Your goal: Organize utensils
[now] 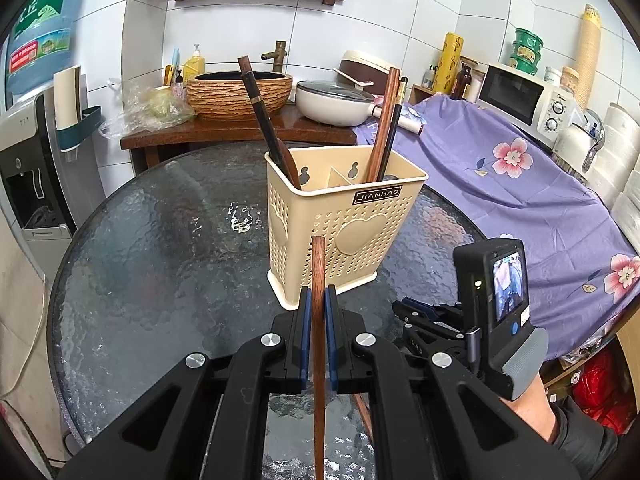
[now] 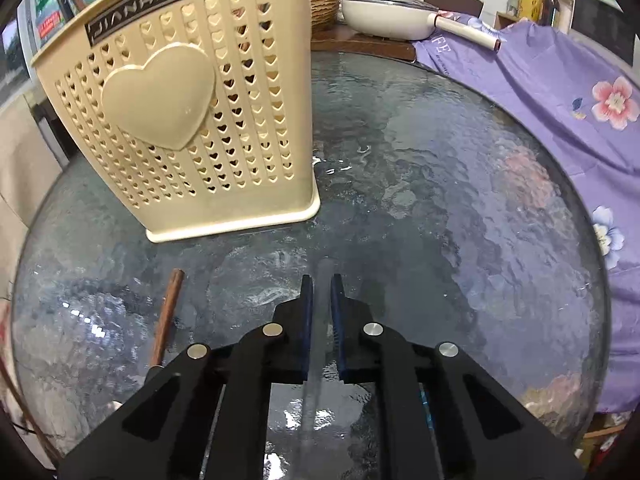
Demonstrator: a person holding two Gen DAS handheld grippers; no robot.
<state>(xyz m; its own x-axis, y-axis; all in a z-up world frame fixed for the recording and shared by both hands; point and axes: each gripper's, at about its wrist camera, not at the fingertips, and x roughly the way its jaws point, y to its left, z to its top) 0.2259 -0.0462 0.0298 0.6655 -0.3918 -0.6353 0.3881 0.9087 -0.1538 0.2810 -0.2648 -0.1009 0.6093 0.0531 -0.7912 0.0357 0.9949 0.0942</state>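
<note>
Beige perforated plastic, stamped with raised hearts and a dark JIANHAO label, forms the utensil holder (image 1: pixel 344 216) that stands upright near the middle of the round textured-glass table (image 1: pixel 160 248). Its inside is split by dividers. In the left compartment a dark chopstick and a brown one (image 1: pixel 260 112) lean leftward; in the right compartment a reddish-brown wooden chopstick and a black one (image 1: pixel 386 128) lean the other way.

Left gripper (image 1: pixel 319 300): its black arms reach forward and tilt down toward the table, the blue-padded fingers (image 1: pixel 305 320) pointing at the holder's near corner. The jaws are clenched on a brown wooden chopstick (image 1: pixel 319 320), which runs straight along the gap between the pads, its blunt end sticking out past the fingertips just short of the holder's front wall and its other end trailing back under the camera.

Right gripper (image 2: pixel 322 280): seen from the left wrist camera it sits low at the right, beside the left tool, held by a hand in a grey-cuffed glove (image 1: pixel 524 356) with a dark sleeve behind it. It pitches steeply down at the glass in front of the holder's base. Its jaws stand nearly closed around a thin, pale, blurred rod-like streak (image 2: pixel 320 340) lying along the gap; I cannot tell whether that is a held utensil or a reflection in the glass.

Off to its left, the brown wooden chopstick held by the other tool shows again (image 2: pixel 168 312), angled above the table.
</note>
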